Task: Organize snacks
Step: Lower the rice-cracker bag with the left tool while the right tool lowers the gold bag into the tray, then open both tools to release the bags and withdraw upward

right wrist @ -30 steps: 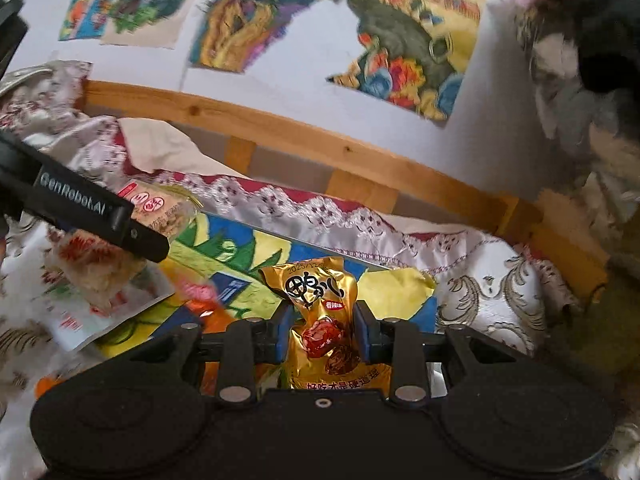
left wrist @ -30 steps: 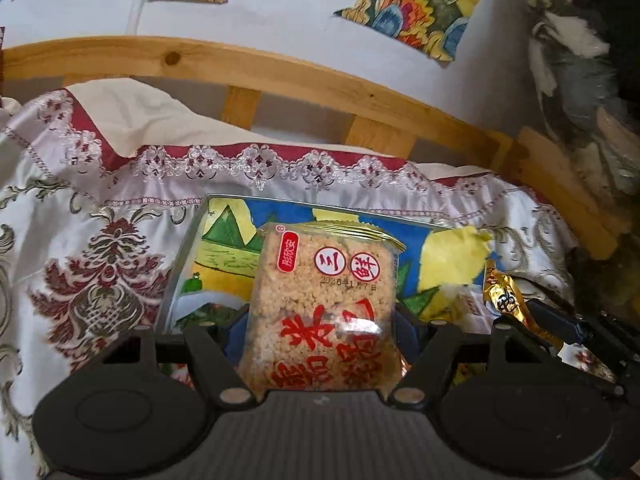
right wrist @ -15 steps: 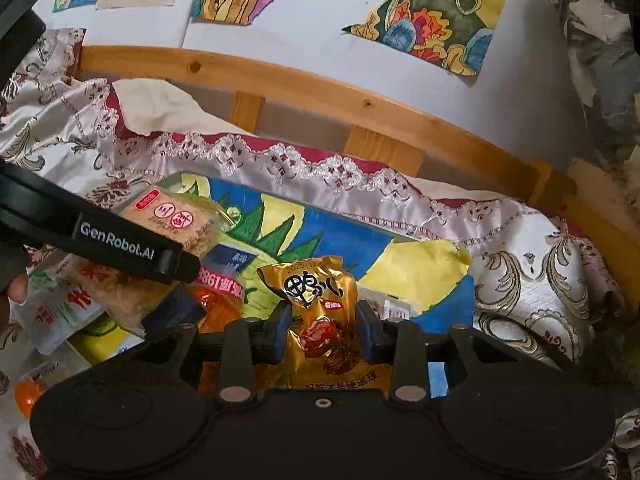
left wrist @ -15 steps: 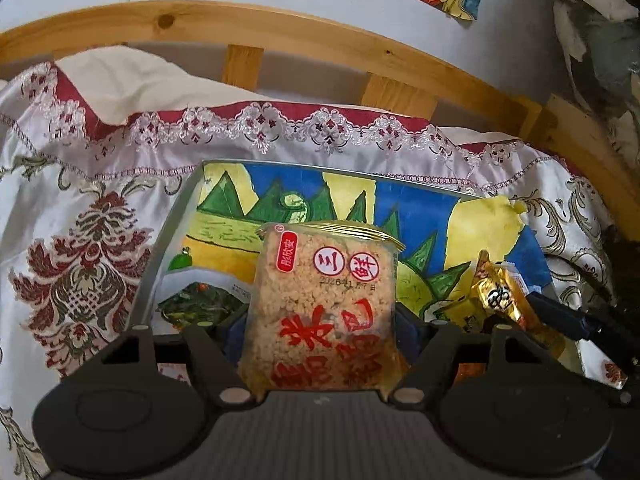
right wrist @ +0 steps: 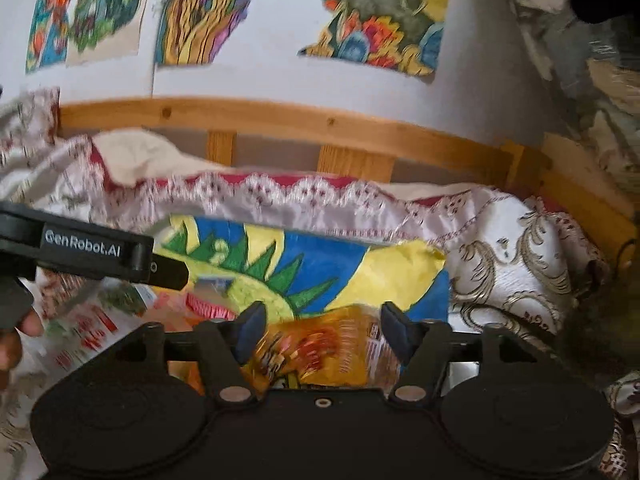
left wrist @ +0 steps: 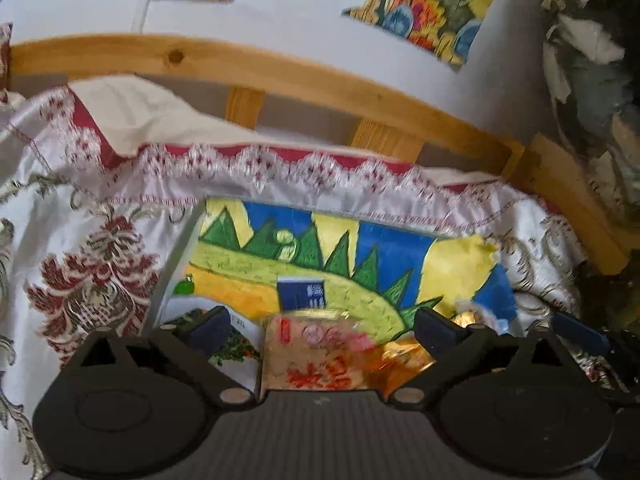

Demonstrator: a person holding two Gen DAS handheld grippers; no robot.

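In the left wrist view my left gripper (left wrist: 322,326) has its jaws opening wide. The clear rice-cake packet with red print (left wrist: 316,364) lies blurred below and between them, and neither pad touches it. It rests at the near end of a box lined with a painted landscape (left wrist: 340,248). In the right wrist view my right gripper (right wrist: 324,328) is also opening, with the gold snack packet (right wrist: 320,348) loose and blurred between the pads. That packet (left wrist: 404,360) shows beside the rice cake. The left gripper (right wrist: 100,248) reaches in from the left.
A patterned satin cloth (left wrist: 92,272) covers the bed around the box. Behind it run a wooden rail (left wrist: 304,80) and a white wall with paintings. Other snack packets (right wrist: 100,320) lie at the box's left. A person's hand (right wrist: 16,340) shows at the edge.
Both grippers' jaws have spread apart and let go of their packets. The rice cake and the gold packet have dropped lower in view, onto the painted box.
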